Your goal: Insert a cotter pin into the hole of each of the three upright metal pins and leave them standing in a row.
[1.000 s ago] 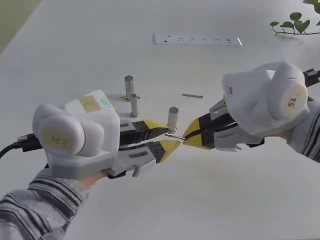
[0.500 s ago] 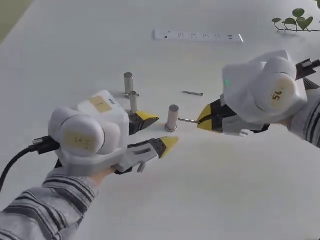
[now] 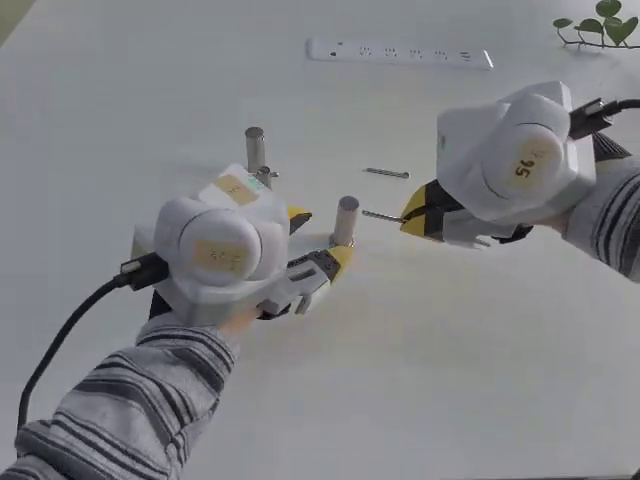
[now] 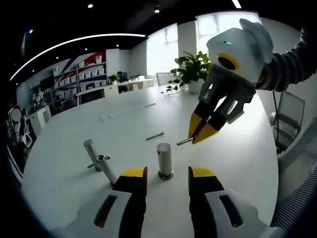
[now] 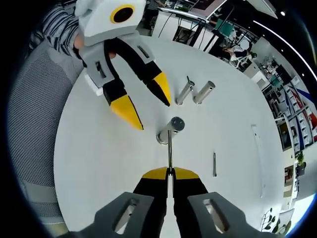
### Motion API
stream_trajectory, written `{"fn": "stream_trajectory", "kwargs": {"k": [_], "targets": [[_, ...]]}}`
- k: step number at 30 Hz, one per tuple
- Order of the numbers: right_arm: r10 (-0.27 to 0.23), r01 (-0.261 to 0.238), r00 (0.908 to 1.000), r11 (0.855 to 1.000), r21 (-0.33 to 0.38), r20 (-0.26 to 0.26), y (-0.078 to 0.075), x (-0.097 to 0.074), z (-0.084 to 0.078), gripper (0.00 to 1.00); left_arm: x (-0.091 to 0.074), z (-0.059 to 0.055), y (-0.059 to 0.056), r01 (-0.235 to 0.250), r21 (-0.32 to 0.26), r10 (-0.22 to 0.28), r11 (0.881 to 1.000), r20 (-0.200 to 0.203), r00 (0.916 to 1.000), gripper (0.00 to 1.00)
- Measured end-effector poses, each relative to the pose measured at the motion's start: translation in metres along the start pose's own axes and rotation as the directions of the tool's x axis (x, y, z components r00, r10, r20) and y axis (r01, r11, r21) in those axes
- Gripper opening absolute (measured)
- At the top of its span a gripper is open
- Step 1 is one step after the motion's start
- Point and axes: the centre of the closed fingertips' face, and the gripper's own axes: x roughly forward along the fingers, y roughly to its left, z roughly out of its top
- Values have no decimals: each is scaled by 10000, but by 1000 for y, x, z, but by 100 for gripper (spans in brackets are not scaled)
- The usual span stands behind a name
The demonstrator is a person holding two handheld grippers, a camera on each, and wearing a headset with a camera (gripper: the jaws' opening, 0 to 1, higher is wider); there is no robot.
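In the head view the left gripper (image 3: 320, 237) covers all but the top of the middle pin (image 3: 263, 176). The right gripper (image 3: 407, 217) shows just its yellow jaw tips there; the rest of the jaws lies under its white housing. Whether the cotter pin (image 3: 381, 214) touches the near pin (image 3: 346, 220) (its hole is too small to make out) cannot be told. The plant (image 3: 600, 22) is cut off at the picture's corner.

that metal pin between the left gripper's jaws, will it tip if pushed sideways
Probably tips easily: the metal pin is tall and slim on a small foot. Looks solid, so likely heavy for its size. The open left gripper flanks it apart, giving no bracing.
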Motion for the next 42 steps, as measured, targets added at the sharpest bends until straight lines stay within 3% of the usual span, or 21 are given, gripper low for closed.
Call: {"fn": "stream_trajectory", "kwargs": {"k": [7,20,29,33,42], "targets": [[14,-14,10000,10000,18,-96,-2,4,1,0,12,1,4,-215,-218,214,9995,-28,9998,25],[112,-106,9993,9998,159,-344,-6,10,-6,0,32,-1,2,-195,-544,185,9983,-204,9996,19],[83,-74,9986,9998,188,-515,-8,11,-8,0,38,-7,1,-293,-530,269,9982,-450,9986,13],[79,-70,9995,9995,293,-320,-8,8,-4,0,41,-9,3,-363,-705,327,9969,-516,9981,10],[18,-10,9994,9997,231,-336,-10,7,-1,0,41,-11,3,-478,-877,433,9950,-530,9977,10]]}}
